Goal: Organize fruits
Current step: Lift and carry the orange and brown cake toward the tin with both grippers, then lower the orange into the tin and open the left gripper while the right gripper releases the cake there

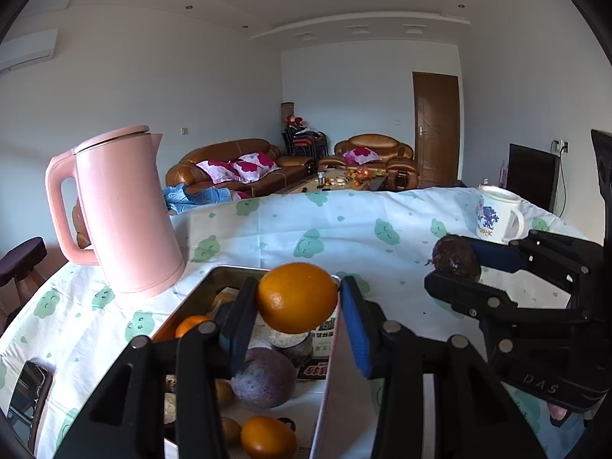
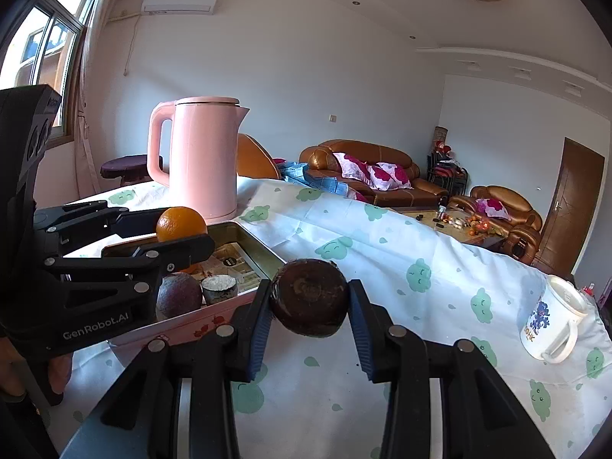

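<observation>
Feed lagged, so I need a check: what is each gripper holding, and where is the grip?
Left gripper: an orange, pinched across its sides. Right gripper: a dark brown round fruit, likewise across its sides.

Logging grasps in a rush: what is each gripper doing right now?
Left gripper: shut on the orange, above the tray.
Right gripper: shut on the brown fruit, over the tablecloth.

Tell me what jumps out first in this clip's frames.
The left claw holds a round orange fruit above the metal tray of fruit, while the right claw grips a dark brown round fruit over the cloud-print tablecloth. A tall pink electric kettle stands behind the tray.
</observation>
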